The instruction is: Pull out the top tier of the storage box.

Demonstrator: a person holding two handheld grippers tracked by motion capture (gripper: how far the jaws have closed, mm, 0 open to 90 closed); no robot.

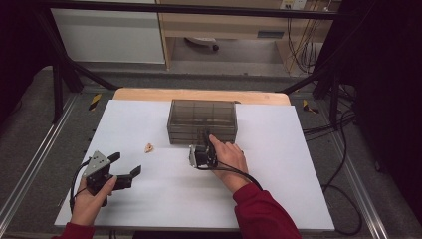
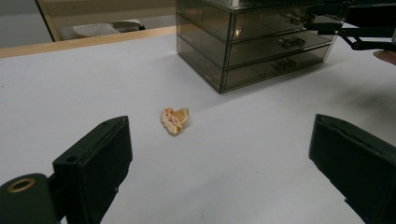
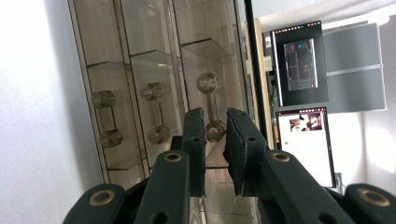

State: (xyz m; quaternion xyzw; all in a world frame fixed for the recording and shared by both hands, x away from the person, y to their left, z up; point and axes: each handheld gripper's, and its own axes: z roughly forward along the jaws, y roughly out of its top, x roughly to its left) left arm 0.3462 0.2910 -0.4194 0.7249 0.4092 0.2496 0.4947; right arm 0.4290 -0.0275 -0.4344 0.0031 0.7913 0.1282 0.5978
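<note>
In the high view the right gripper [image 1: 205,144] is largely covered by the person's right hand [image 1: 226,157], so its jaw tips are hard to make out there. The right gripper view shows them nearly together on the top drawer's handle [image 3: 212,105]; whether the pads press it I cannot tell. The smoky, see-through drawer box [image 1: 202,121] has three drawers and stands at the far middle of the white table [image 1: 298,169]. The left gripper [image 1: 124,167] rests near left, jaws wide and empty, facing a small gold-and-pink hair clip [image 2: 174,120].
</note>
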